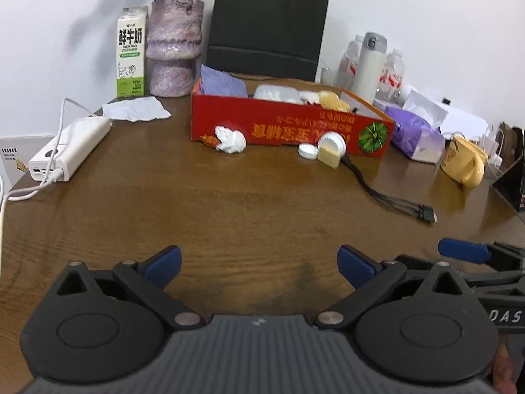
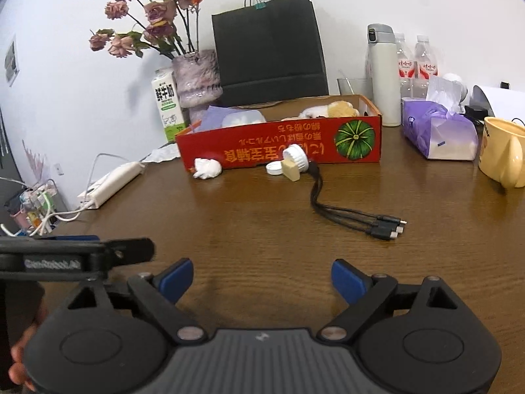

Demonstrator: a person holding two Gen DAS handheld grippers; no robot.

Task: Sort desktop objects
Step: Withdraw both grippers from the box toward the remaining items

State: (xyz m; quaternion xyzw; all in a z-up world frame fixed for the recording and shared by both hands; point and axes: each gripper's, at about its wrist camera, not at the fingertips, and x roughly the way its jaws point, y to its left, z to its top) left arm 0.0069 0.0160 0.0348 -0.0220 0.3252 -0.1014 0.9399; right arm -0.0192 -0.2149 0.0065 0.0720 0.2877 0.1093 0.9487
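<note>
A brown wooden table [image 2: 262, 236] fills the view. Beyond both grippers' wide, empty fingers stands a red box [image 2: 279, 144]. Ahead lies a limp black cable [image 2: 344, 210], likely light; grip its stiff plugs.

the surface [image 2: 262, 229] is brown with wood grain; the box [image 2: 249, 151] red with orange lettering and a green pumpkin picture; the cable [image 2: 331, 210] black; the mug [image 2: 502, 151] pale yellow; the tissue pack [image 2: 436, 131] purple; the bag [image 2: 269, 49] black; the milk carton [image 1: 130, 52] white and green; the vase [image 1: 174, 46] mottled lilac
</note>
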